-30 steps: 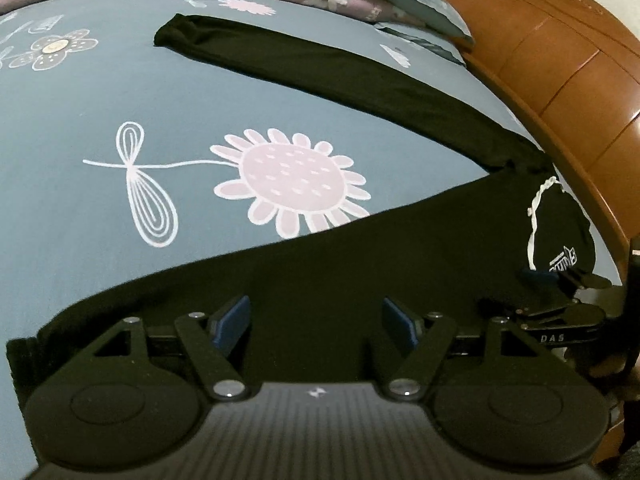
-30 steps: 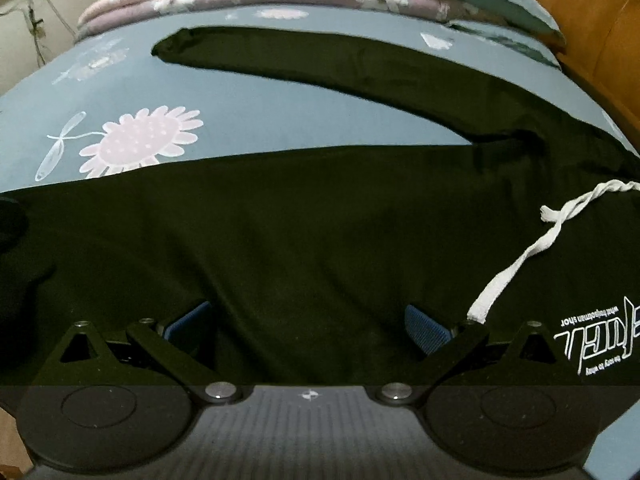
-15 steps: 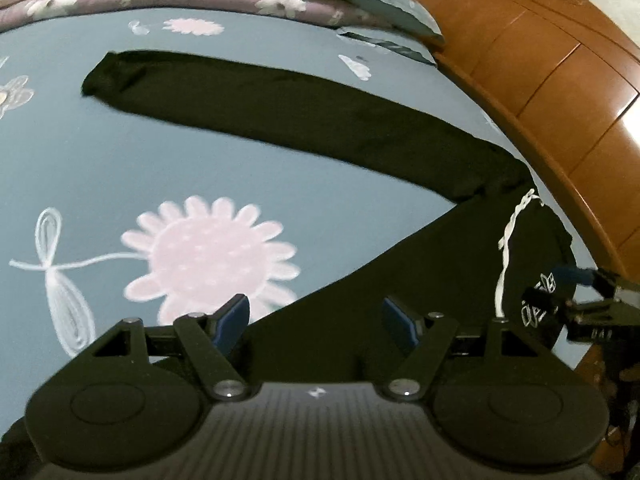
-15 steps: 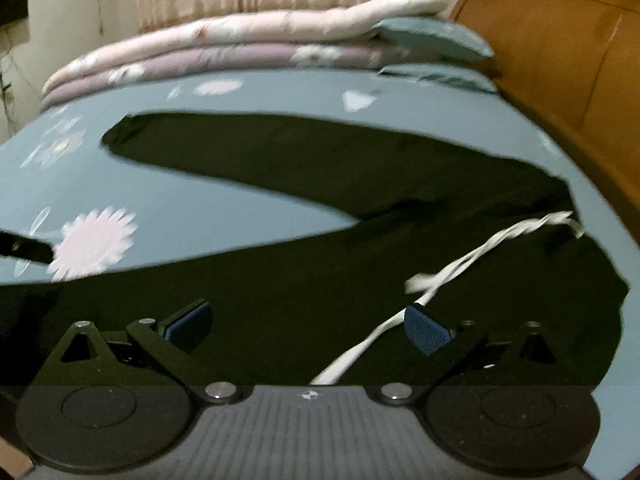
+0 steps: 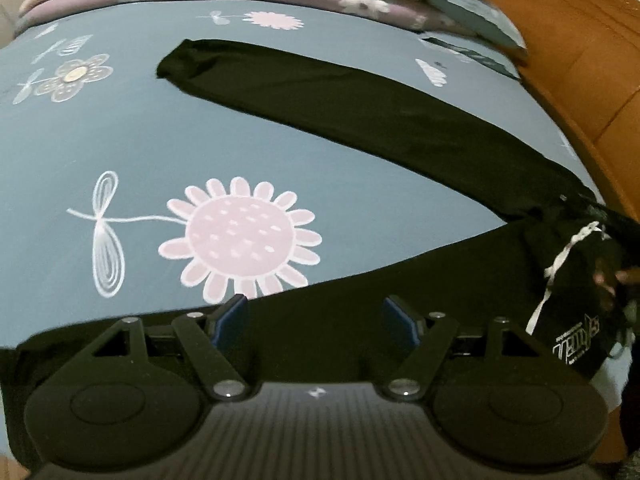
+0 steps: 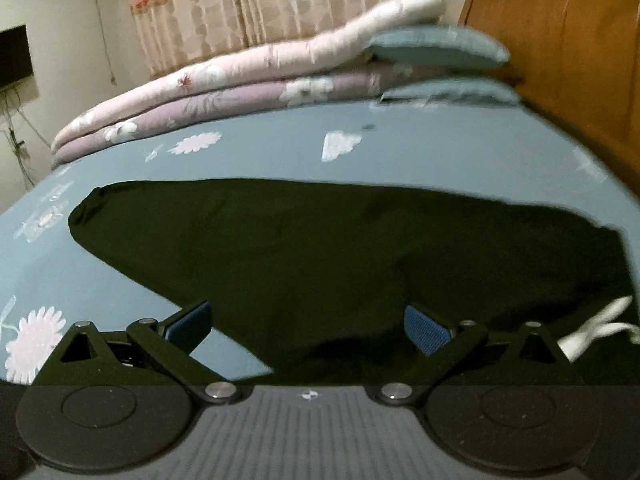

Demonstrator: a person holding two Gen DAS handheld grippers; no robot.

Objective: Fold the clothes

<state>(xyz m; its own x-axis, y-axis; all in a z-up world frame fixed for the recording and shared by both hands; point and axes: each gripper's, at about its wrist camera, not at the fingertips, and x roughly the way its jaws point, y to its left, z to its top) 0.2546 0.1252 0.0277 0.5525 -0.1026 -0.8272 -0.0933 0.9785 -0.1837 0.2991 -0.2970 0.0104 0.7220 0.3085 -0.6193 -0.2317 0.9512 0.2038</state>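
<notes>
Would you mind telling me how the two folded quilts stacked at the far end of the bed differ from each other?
The top quilt is pale pink, while the bottom quilt is a darker mauve. The pink one lies on top and its right end rests on a blue pillow; the mauve one sits directly on the blue bedsheet. Both are folded flat, carry white flower prints, and lie beyond the black trousers.
</notes>
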